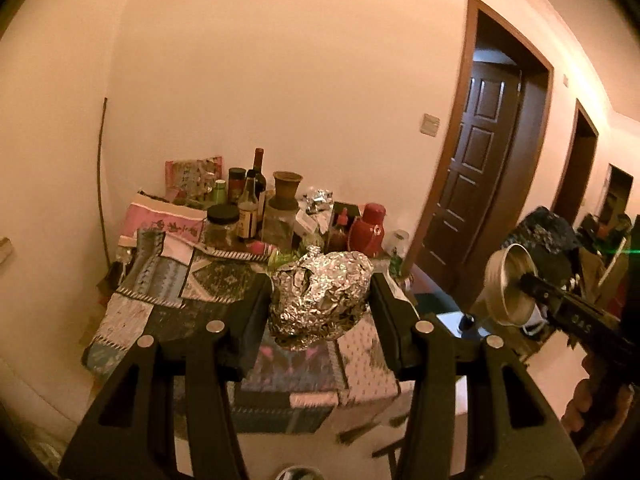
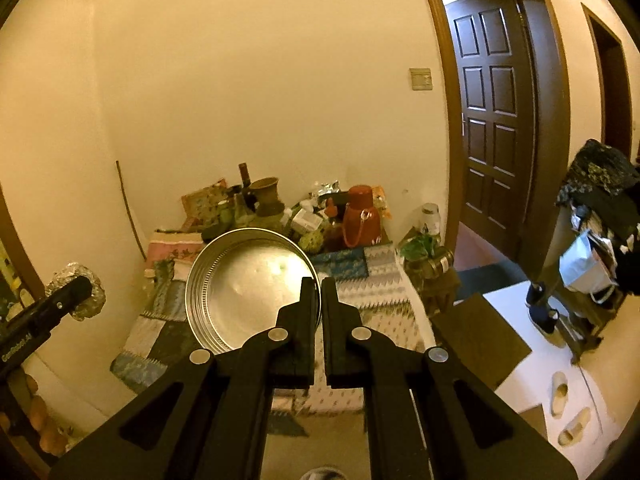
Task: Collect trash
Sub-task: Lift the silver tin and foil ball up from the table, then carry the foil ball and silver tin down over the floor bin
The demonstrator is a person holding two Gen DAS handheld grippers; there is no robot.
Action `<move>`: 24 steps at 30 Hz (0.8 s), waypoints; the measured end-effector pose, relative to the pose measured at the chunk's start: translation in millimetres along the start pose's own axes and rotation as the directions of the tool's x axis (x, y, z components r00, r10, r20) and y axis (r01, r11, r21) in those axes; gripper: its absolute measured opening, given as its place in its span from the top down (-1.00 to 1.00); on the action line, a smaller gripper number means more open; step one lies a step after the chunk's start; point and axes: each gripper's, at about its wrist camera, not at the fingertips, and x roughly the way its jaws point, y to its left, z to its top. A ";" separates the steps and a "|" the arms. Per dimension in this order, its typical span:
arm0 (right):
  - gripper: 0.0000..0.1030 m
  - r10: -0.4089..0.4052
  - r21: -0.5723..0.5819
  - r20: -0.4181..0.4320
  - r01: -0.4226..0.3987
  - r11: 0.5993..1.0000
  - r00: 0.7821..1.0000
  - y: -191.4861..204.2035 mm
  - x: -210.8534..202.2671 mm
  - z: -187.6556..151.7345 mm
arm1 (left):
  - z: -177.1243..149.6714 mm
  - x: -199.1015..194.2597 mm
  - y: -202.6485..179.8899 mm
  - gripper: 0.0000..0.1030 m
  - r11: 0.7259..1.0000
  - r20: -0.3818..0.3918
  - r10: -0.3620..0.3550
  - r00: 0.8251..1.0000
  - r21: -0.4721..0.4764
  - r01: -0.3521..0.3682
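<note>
A crumpled ball of aluminium foil (image 1: pixel 320 300) is held in the air between the two black fingers of my left gripper (image 1: pixel 321 280), which is shut on it above the table. The same foil ball (image 2: pixel 80 292) shows at the left edge of the right wrist view. My right gripper (image 2: pixel 319 284) is shut on the rim of a round shallow metal tin lid (image 2: pixel 248 288), lifted over the table. That lid (image 1: pixel 510 284) and the right gripper (image 1: pixel 524 280) also appear at the right of the left wrist view.
A table with a patchwork cloth (image 2: pixel 380 292) stands against the wall, its back crowded with bottles, jars (image 1: pixel 248 208), a red jug (image 2: pixel 360 216) and loose foil. A dark wooden door (image 2: pixel 496 112) stands open on the right. A rack with bags (image 2: pixel 592 240) and slippers (image 2: pixel 560 396) lie further right.
</note>
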 end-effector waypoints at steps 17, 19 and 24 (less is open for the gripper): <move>0.94 -0.074 0.057 -0.131 0.082 0.995 0.989 35.2 -70.3 -84.1 | -84.1 -74.7 28.2 0.05 0.996 -0.153 -0.081 0.985 0.019 0.084; 0.94 -0.086 0.050 -0.154 0.095 0.994 0.984 33.3 -69.4 -90.2 | -91.3 -73.6 27.2 0.05 0.996 -0.171 -0.083 0.982 0.019 0.088; 0.94 -0.101 0.043 -0.219 0.113 0.993 0.970 26.7 -56.5 -112.2 | -117.8 -58.1 23.2 0.05 0.995 -0.231 -0.090 0.969 0.014 0.096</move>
